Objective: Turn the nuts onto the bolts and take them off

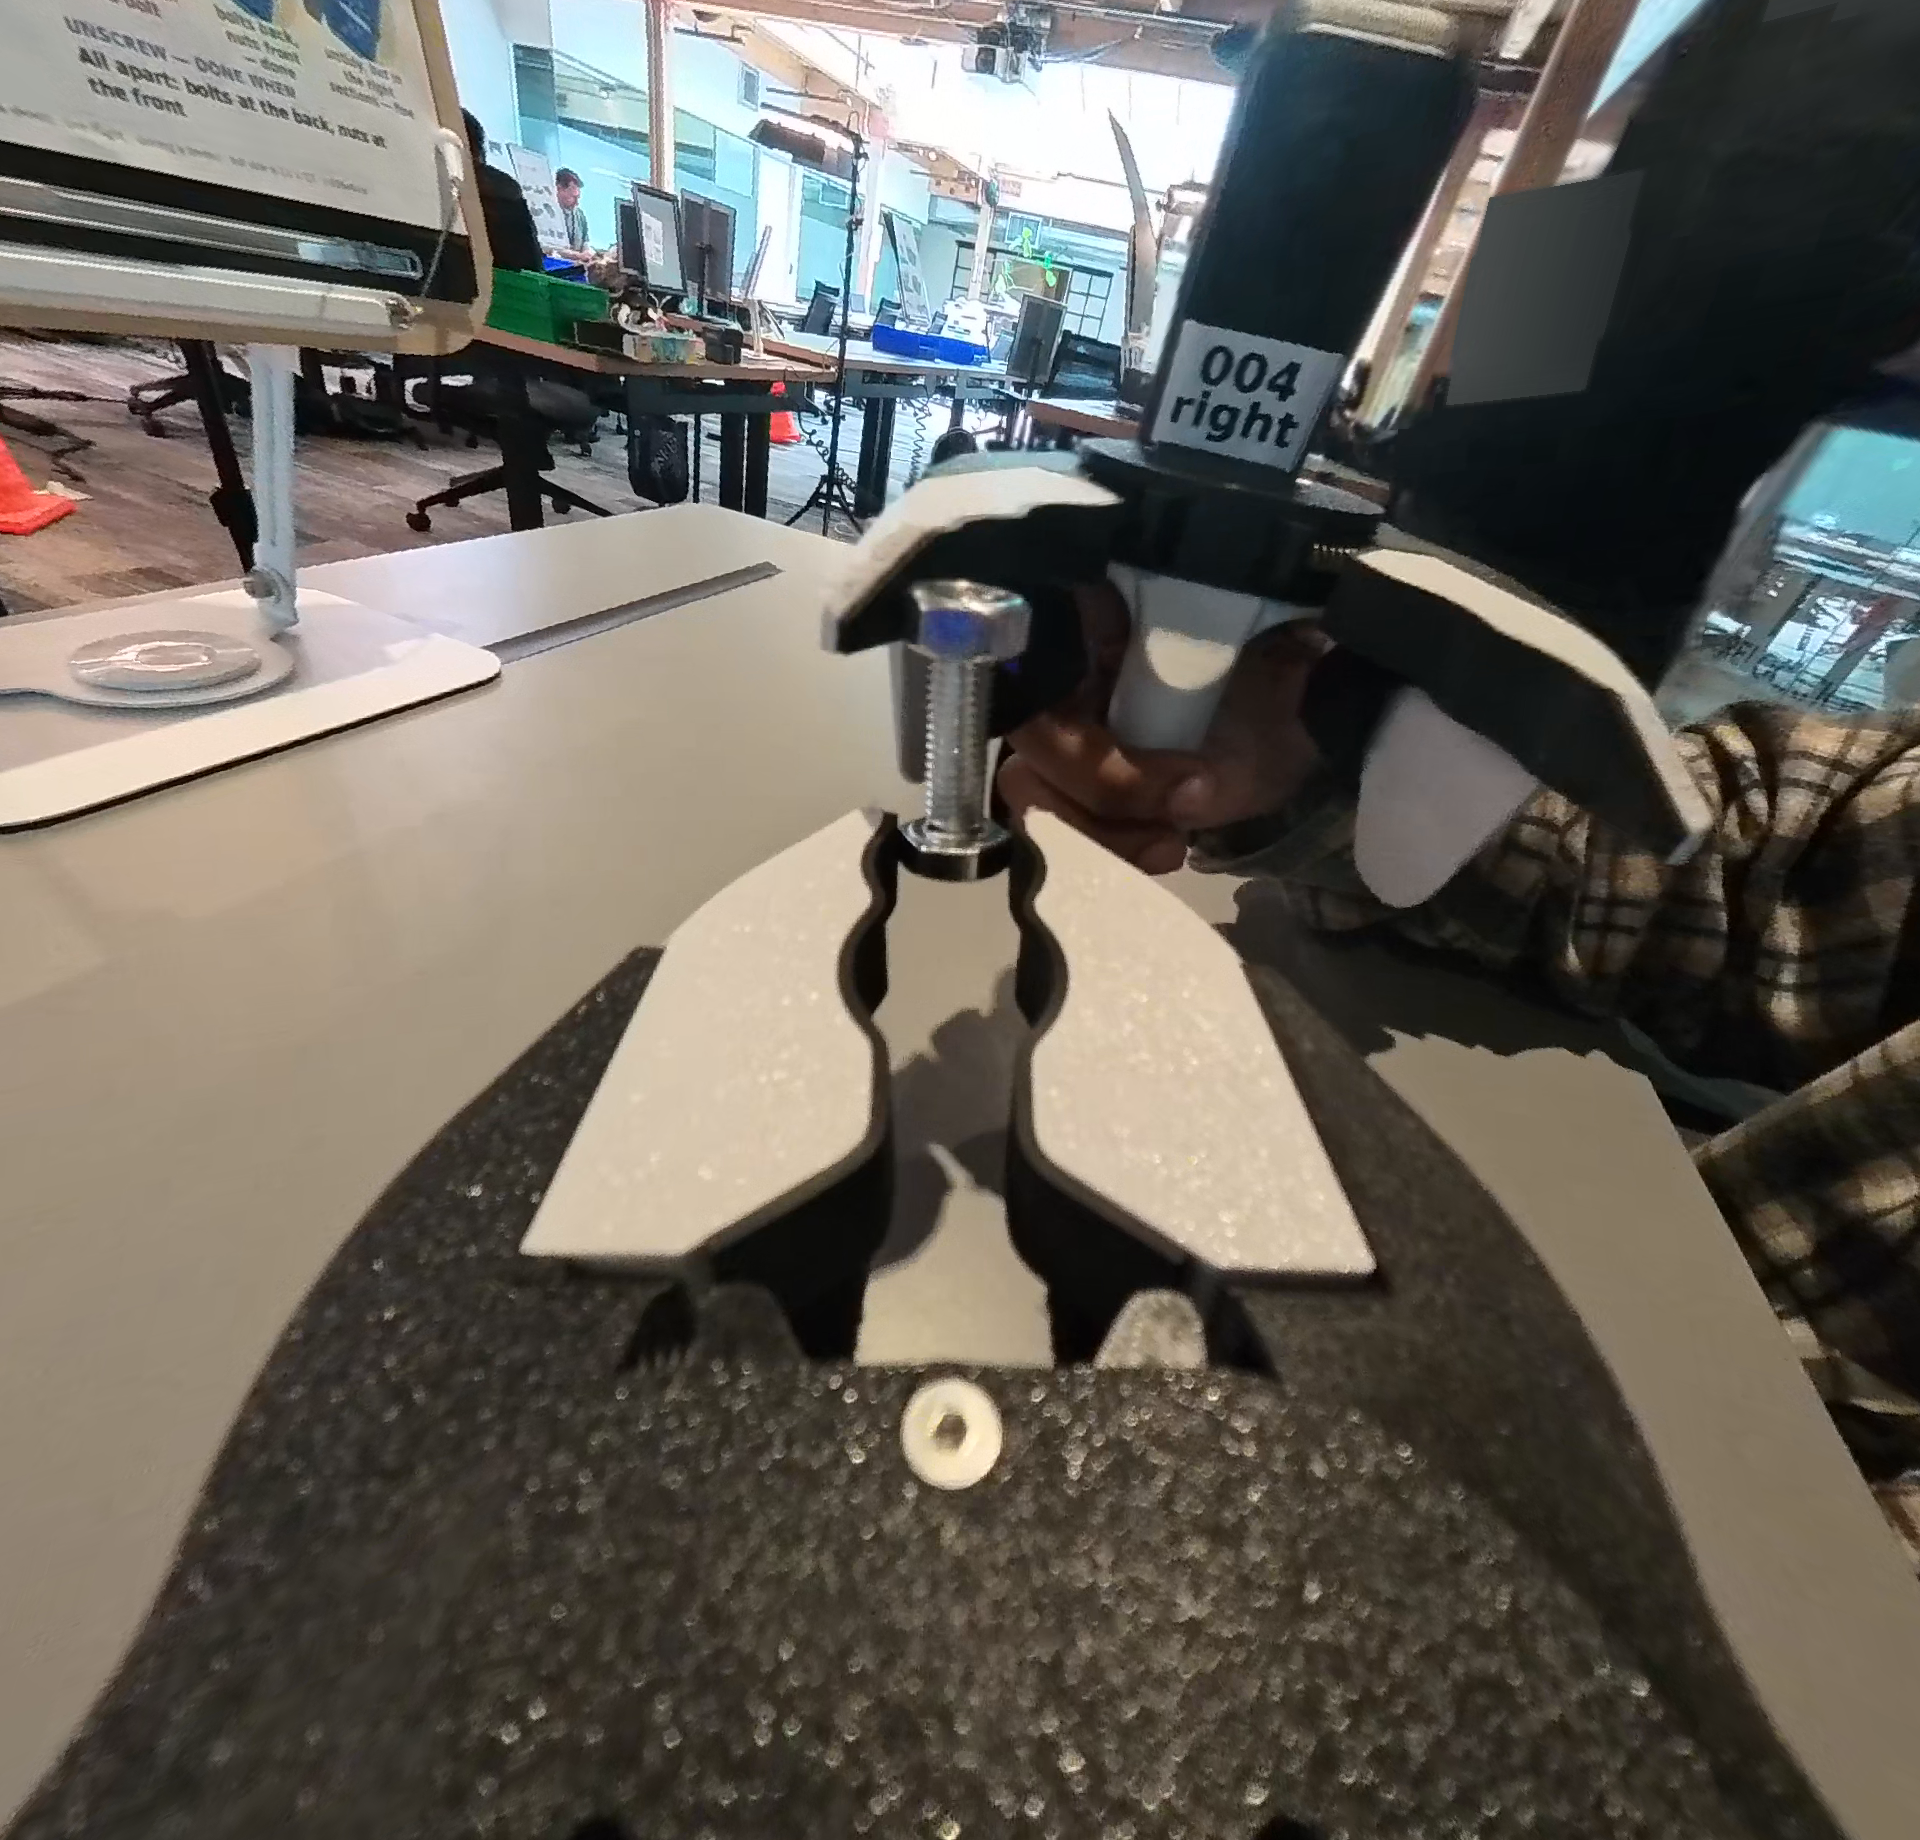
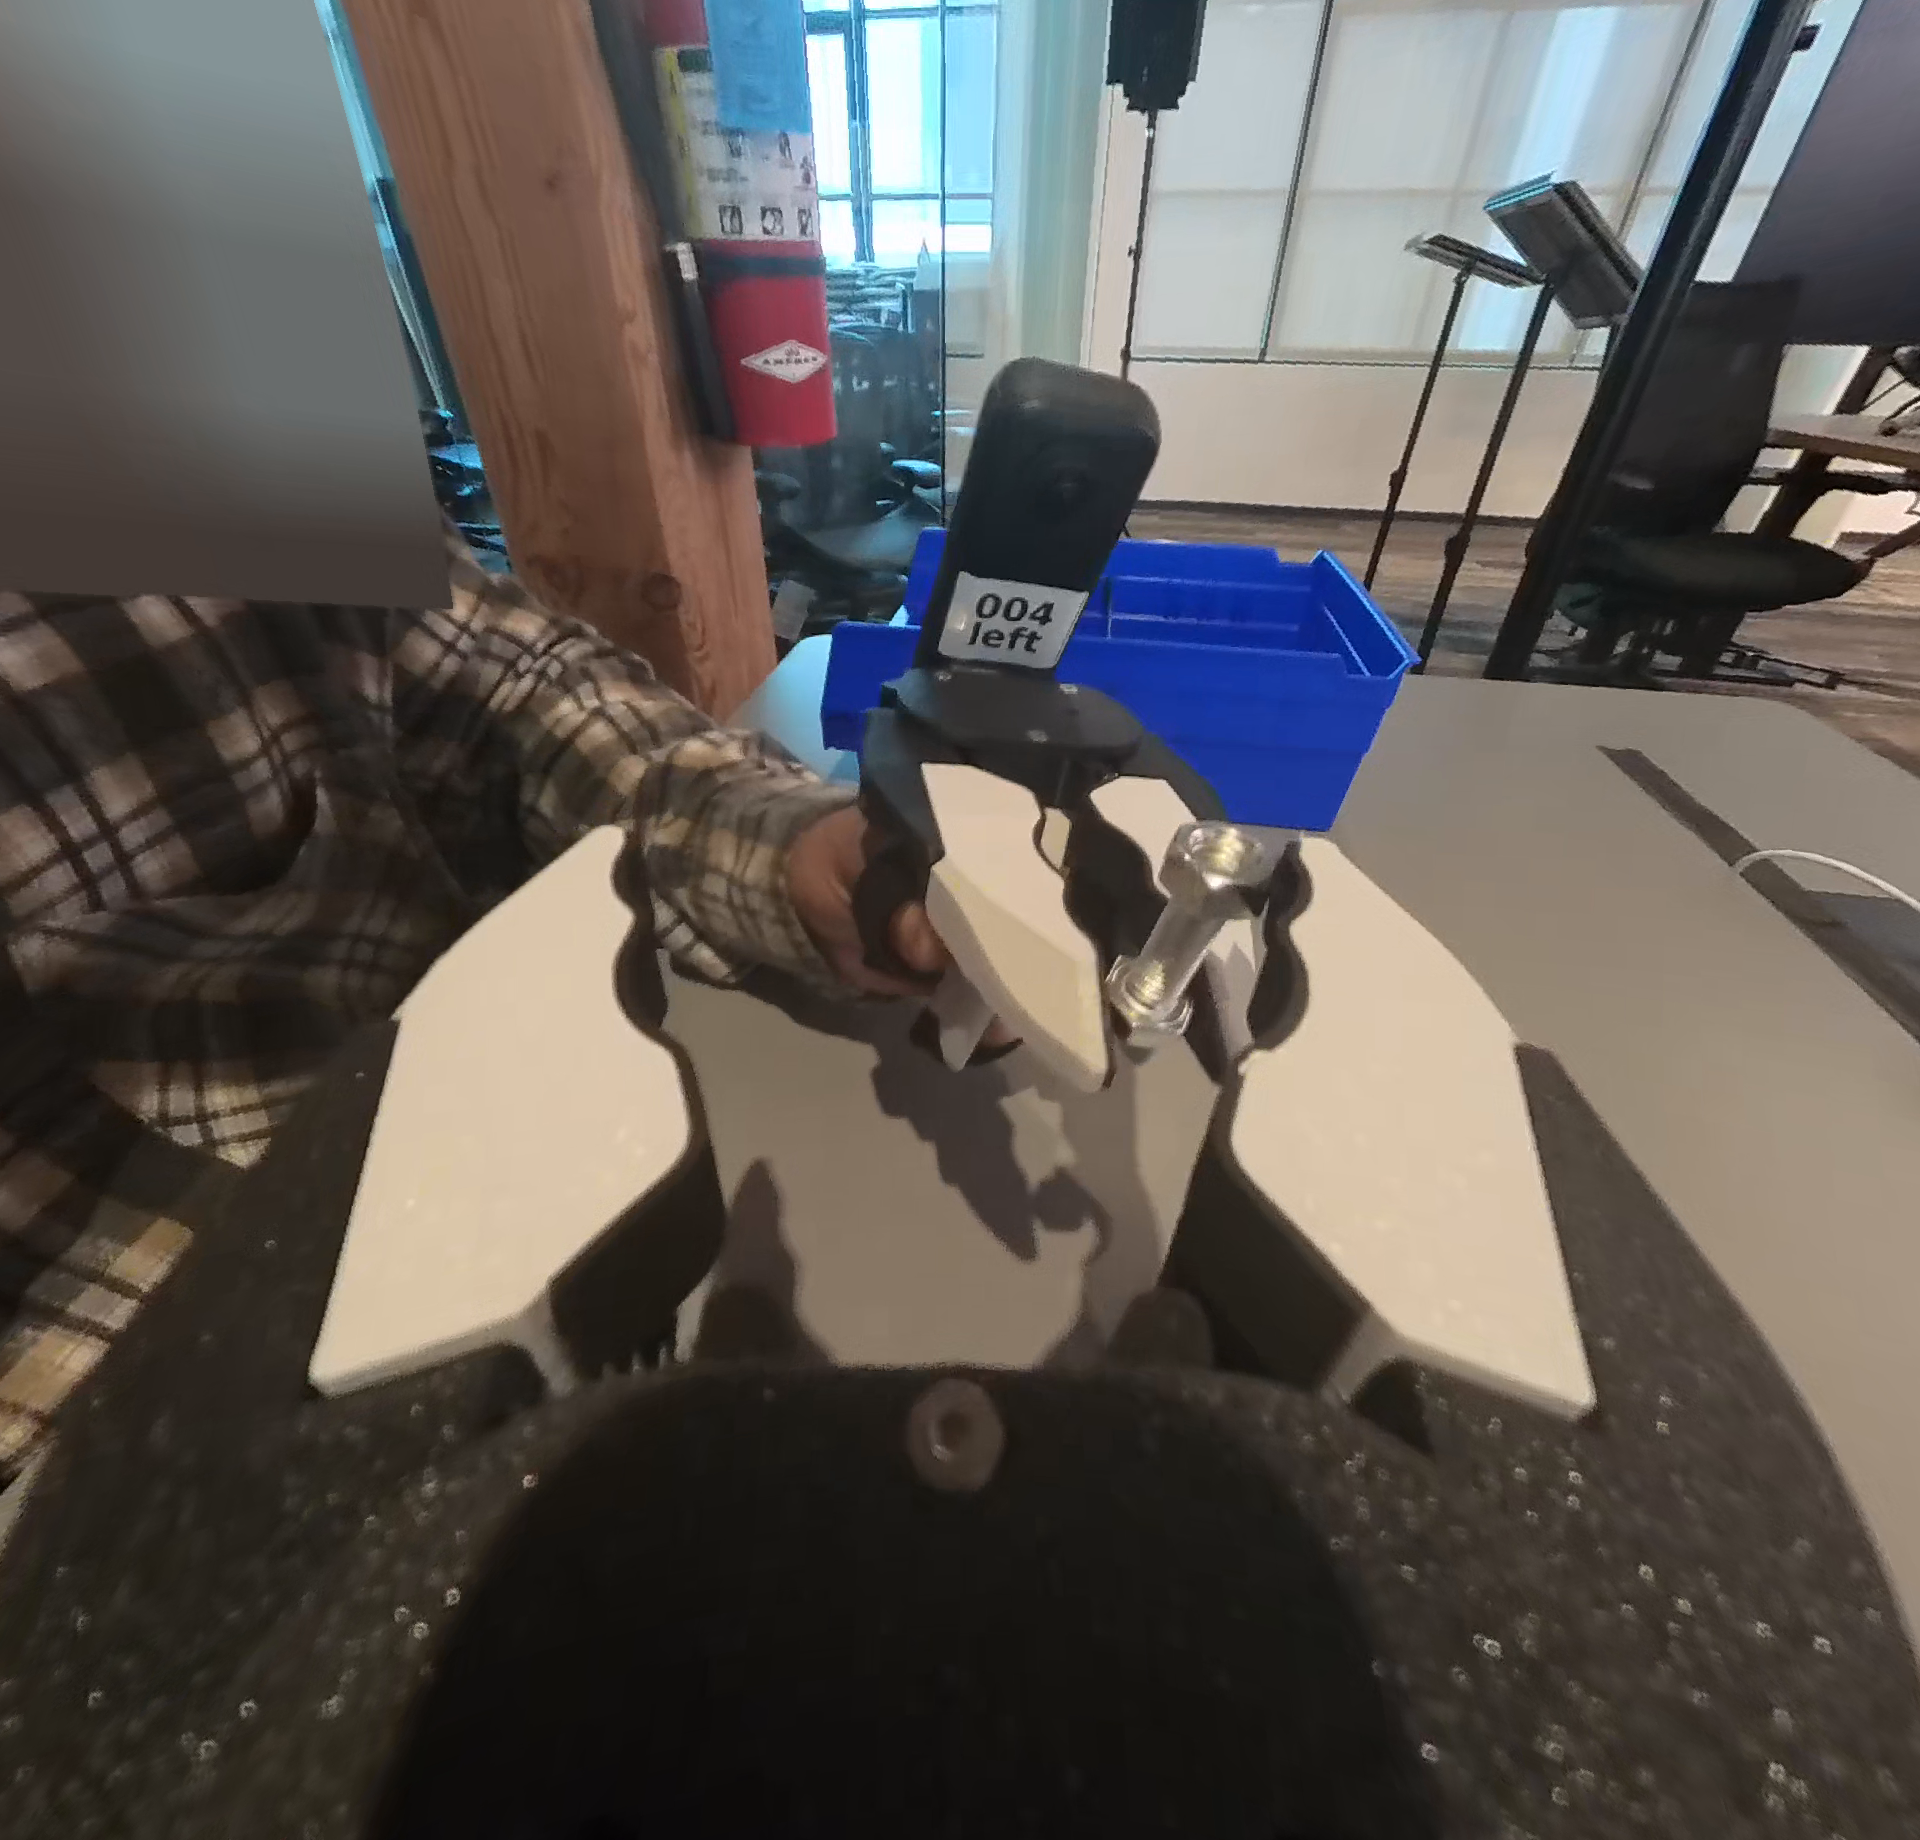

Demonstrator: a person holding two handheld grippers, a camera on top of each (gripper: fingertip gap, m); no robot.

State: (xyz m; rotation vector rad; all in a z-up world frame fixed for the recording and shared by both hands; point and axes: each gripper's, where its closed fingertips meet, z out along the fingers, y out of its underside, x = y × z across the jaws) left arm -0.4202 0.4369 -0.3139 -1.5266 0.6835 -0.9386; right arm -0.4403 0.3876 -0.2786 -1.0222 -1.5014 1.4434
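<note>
A silver bolt (image 1: pixel 951 720) stands upright above the grey table (image 1: pixel 312 959), head up, with a nut (image 1: pixel 951 850) at its lower end. My left gripper (image 1: pixel 951 829) is shut on the nut. My right gripper (image 1: pixel 1247 730) hangs above with its jaws wide apart, and one fingertip (image 1: pixel 883 585) rests over the bolt head. In the right wrist view my right gripper (image 2: pixel 961 840) is open. The bolt (image 2: pixel 1195 917) leans by its right fingertip (image 2: pixel 1309 886), and the nut (image 2: pixel 1148 1006) sits in the left gripper (image 2: pixel 1158 1052).
A blue bin (image 2: pixel 1299 730) stands on the table behind the left gripper. A sign on a white stand (image 1: pixel 260 647) is at the far left. A white cable (image 2: pixel 1818 865) lies at the right. Plaid sleeves (image 1: pixel 1662 907) reach in from the side. The grippers' ends are close to 6 cm from one another.
</note>
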